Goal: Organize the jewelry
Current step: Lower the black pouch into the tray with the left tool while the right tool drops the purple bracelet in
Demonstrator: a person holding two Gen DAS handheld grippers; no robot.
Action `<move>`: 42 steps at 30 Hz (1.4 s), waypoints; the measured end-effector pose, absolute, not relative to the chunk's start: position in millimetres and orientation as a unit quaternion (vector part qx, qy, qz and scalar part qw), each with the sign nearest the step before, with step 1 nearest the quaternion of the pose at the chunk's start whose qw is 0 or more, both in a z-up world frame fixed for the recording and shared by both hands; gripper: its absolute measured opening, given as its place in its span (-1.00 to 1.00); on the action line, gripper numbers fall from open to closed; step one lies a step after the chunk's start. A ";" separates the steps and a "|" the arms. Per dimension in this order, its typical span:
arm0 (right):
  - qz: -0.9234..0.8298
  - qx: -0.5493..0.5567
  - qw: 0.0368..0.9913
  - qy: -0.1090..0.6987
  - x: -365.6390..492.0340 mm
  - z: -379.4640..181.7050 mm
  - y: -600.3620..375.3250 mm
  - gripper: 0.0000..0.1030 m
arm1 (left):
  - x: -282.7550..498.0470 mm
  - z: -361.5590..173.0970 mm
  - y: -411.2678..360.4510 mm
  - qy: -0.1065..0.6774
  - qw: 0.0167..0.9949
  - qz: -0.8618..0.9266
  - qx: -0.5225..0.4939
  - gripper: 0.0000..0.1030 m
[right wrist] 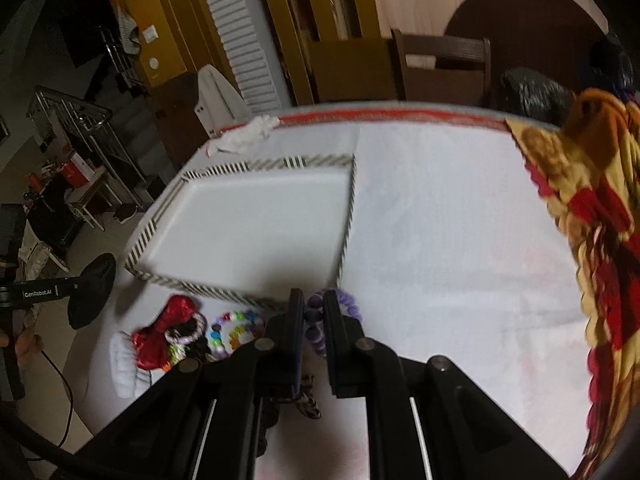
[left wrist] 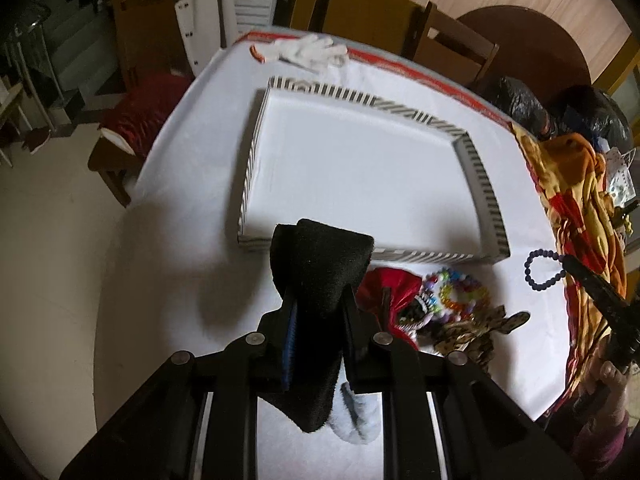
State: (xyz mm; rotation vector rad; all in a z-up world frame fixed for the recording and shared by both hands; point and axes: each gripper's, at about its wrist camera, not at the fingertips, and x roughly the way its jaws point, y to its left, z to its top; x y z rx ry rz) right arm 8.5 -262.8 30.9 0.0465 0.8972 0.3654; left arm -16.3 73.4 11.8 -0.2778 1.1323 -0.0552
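Observation:
My left gripper (left wrist: 320, 296) is shut on a black furry hair piece (left wrist: 320, 252), lifted above the white tablecloth just in front of the striped-rim tray (left wrist: 360, 98). A white fuzzy part hangs below it. My right gripper (right wrist: 313, 300) is shut on a purple bead bracelet (right wrist: 347, 301), raised near the tray's (right wrist: 352, 200) front right corner. The bracelet (left wrist: 542, 270) dangles as a loop in the left wrist view. A pile of jewelry lies before the tray: a red bow (right wrist: 160, 340), a colourful bead bracelet (right wrist: 236, 328) and a leopard-print piece (left wrist: 472, 336). The tray holds nothing.
A white glove (left wrist: 308, 50) lies at the table's far edge. An orange and red patterned cloth (right wrist: 600, 240) covers the right side. Wooden chairs and black bags (left wrist: 520, 104) stand behind the table. A white comb (right wrist: 122, 364) lies left of the pile.

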 end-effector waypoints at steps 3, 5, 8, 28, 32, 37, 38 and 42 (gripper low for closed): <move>0.187 0.020 0.886 0.424 12.4 43.1 -258.5 -0.81 | -10.0 20.9 67.5 0.525 0.841 -0.022 -0.129 -0.53; 0.194 0.014 0.887 0.420 15.8 48.8 -251.9 -0.82 | -6.3 23.3 66.8 0.521 0.844 -0.018 -0.129 -0.53; 0.204 0.004 0.887 0.414 22.8 54.6 -240.2 -0.82 | 7.3 28.0 63.7 0.513 0.848 -0.018 -0.131 -0.53; 0.216 0.021 0.859 0.464 95.0 0.2 -179.7 -0.82 | 104.5 -17.3 55.8 0.545 0.833 0.001 -0.099 -0.53; 0.200 0.020 0.848 0.490 103.7 -24.3 -182.2 -0.81 | 110.1 -35.7 60.1 0.561 0.822 0.012 -0.096 -0.53; 0.148 0.024 0.840 0.522 111.8 -54.4 -205.0 -0.81 | 111.5 -55.0 64.2 0.576 0.811 0.023 -0.095 -0.52; 0.143 0.024 0.837 0.528 113.2 -58.3 -208.3 -0.81 | 112.0 -57.0 64.6 0.576 0.811 0.022 -0.099 -0.52; 0.130 0.013 0.831 0.541 117.1 -67.1 -210.2 -0.81 | 111.1 -61.5 66.5 0.573 0.812 0.024 -0.108 -0.45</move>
